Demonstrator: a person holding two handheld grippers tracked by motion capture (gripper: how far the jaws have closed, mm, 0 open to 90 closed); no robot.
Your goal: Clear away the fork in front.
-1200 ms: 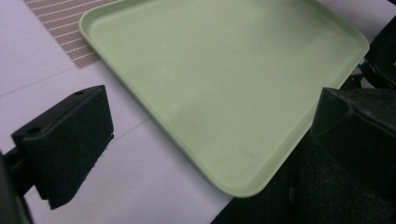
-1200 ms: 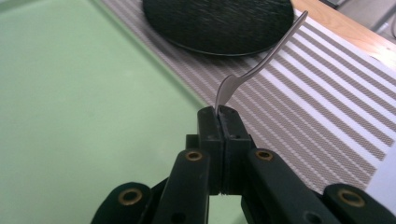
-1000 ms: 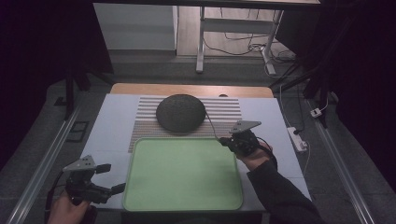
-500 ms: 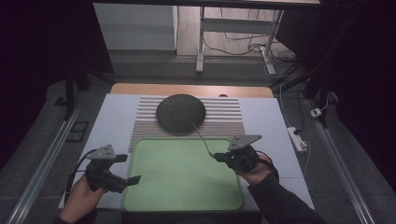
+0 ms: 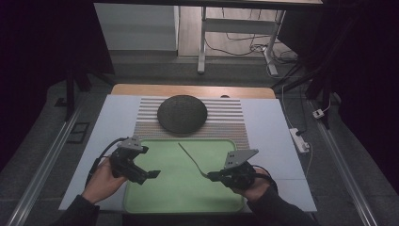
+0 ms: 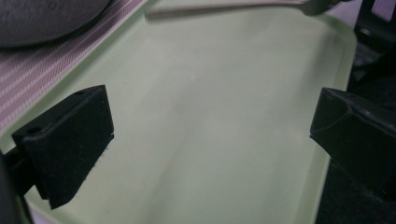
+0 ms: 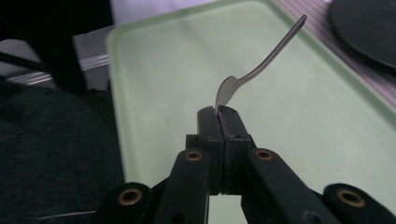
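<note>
A thin metal utensil (image 5: 190,157) hangs low over the green tray (image 5: 183,197), its handle pointing up-left toward the dark round dish (image 5: 182,113). My right gripper (image 5: 210,176) is shut on the utensil's wide end (image 7: 225,93) above the tray's right half; the jaws meet flat in the right gripper view (image 7: 218,116). My left gripper (image 5: 153,174) sits over the tray's left edge, held by a hand. Its jaws stand wide apart (image 6: 210,140) with bare tray (image 6: 210,84) between them. The utensil's handle (image 6: 224,8) crosses the top of the left gripper view.
The dark dish rests on a striped mat (image 5: 226,125) just beyond the tray, seen too in the left gripper view (image 6: 37,74). A white power strip (image 5: 299,140) lies by the table's right edge. Wooden table edge (image 5: 188,89) lies at the back.
My left gripper has moved right and forward from the table's front left corner to the tray's left edge. My right gripper has drawn the utensil back toward the person, over the tray.
</note>
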